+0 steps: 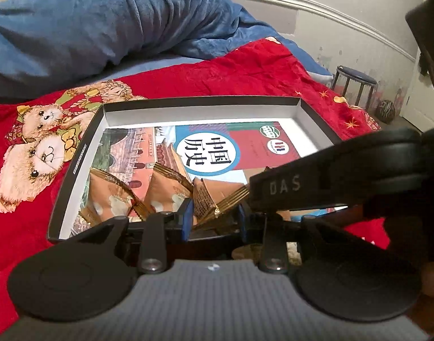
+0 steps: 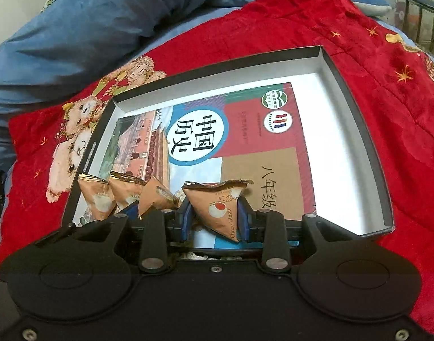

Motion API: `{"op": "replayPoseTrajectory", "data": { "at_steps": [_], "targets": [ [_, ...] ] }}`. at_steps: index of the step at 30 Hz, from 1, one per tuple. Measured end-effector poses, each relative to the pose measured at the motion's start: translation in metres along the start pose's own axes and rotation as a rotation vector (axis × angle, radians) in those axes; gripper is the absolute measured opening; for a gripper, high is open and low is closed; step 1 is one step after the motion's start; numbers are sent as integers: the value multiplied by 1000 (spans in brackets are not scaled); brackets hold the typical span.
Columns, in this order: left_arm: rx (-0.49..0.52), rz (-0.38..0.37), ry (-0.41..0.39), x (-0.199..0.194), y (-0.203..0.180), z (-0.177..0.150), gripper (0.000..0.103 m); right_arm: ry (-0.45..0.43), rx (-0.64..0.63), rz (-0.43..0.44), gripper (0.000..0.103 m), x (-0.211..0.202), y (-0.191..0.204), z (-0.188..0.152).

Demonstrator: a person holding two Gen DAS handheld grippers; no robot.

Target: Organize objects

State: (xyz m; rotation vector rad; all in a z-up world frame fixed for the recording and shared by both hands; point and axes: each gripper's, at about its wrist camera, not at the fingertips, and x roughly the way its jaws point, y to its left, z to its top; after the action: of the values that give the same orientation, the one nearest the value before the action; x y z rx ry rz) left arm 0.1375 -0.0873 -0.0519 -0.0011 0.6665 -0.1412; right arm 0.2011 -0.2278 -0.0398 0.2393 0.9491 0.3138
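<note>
A shallow black box (image 1: 199,101) (image 2: 217,65) with a white inside lies on the bed, and a history textbook (image 1: 211,150) (image 2: 197,136) lies flat in it. Orange snack packets stand along the box's near left edge. My right gripper (image 2: 215,223) is shut on one packet (image 2: 219,207) labelled Choco Magic, over the book's near edge. My left gripper (image 1: 214,223) is shut on another packet (image 1: 209,201), beside two loose packets (image 1: 109,196) (image 1: 165,193). In the left wrist view, a black finger (image 1: 279,184) of the right gripper reaches in from the right, close to the left one.
The box rests on a red blanket (image 1: 245,65) (image 2: 373,99) printed with puppies. A rumpled blue blanket (image 1: 103,22) (image 2: 89,22) lies behind it. A dark stool (image 1: 354,81) stands by the wall at the far right, off the bed.
</note>
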Motion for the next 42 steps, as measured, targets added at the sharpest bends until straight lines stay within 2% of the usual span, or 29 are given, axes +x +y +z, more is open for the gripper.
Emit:
{"op": "replayPoseTrajectory", "data": {
  "at_steps": [5,9,11,14,16,18,19,20,21,23,26,28,33,37,40,42],
  "targets": [
    [5,-9,12,1,0,2,38,11,3,12,32,1,-3,1],
    [-12,-35,29,4,5,4,49,18,4,13,32,2,-3,3],
    [-9,-43,26,3,5,3,50,19,3,17,32,1,-4,3],
    [19,-32,9,0,3,2,61,10,-4,13,35,-3,-5,1],
    [15,-26,1,-5,7,2,68,-2,12,7,44,-6,-7,2],
    [-1,-48,0,-13,12,5,71,-15,15,5,59,-12,-8,1],
    [3,-49,-3,-17,14,5,77,-29,1,-1,64,-16,-8,1],
    [10,-43,-10,-21,15,6,79,-44,-17,-12,73,-19,-7,1],
    [12,-34,-22,-26,16,6,79,-69,-27,-14,77,-25,-6,1],
    [3,-22,-32,-36,20,9,79,-107,-14,13,78,-37,-8,1],
    [-5,-24,-58,-55,24,16,83,-165,52,78,87,-63,-16,-2],
    [-12,-22,-75,-69,25,23,84,-198,73,88,90,-81,-21,-7],
    [-1,-46,-111,-118,22,33,87,-241,100,-25,94,-127,-38,-30],
    [27,-53,-157,-159,19,15,88,-244,177,-45,94,-149,-52,-55],
    [59,27,-236,-178,18,-13,89,-225,179,-114,94,-155,-55,-80],
    [70,61,-253,-177,20,-31,89,-184,194,-142,93,-150,-57,-87]
  ]
}}
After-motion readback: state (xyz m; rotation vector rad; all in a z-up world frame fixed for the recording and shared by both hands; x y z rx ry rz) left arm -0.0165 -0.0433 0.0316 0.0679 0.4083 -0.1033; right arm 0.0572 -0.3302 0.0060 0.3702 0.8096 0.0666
